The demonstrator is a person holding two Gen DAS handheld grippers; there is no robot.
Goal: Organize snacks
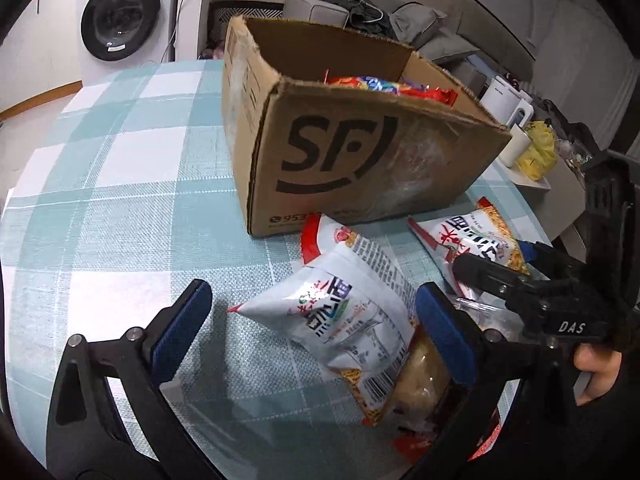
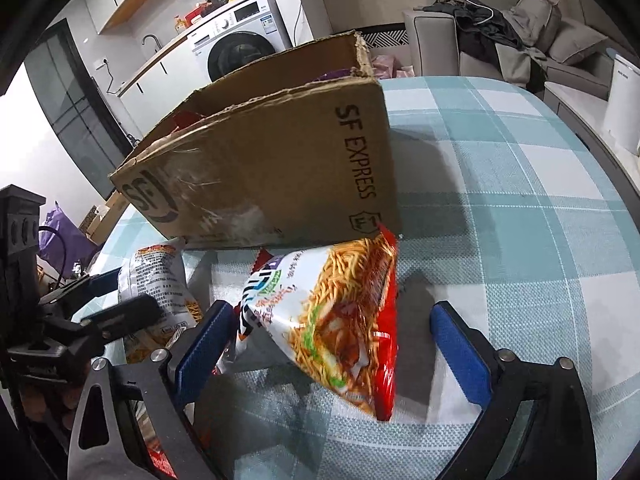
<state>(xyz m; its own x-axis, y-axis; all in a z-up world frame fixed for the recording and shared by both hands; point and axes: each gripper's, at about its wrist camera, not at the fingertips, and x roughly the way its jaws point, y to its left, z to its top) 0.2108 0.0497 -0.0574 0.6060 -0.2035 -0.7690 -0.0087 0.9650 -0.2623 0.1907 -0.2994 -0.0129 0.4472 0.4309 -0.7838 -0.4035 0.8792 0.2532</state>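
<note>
On desk (image 1: 120, 168) before box (image 1: 360, 152), I straddle one noodle packet (image 1: 340, 316) with left hand-held gripper (image 1: 316, 336), another (image 2: 332, 320) with right hand-held gripper (image 2: 336, 344); both released, lined up for boxing.

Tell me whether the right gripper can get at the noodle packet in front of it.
Probably yes. The right gripper is open, its jaws standing either side of the noodle packet, nothing between. The cardboard box sits behind it, off the approach.
</note>
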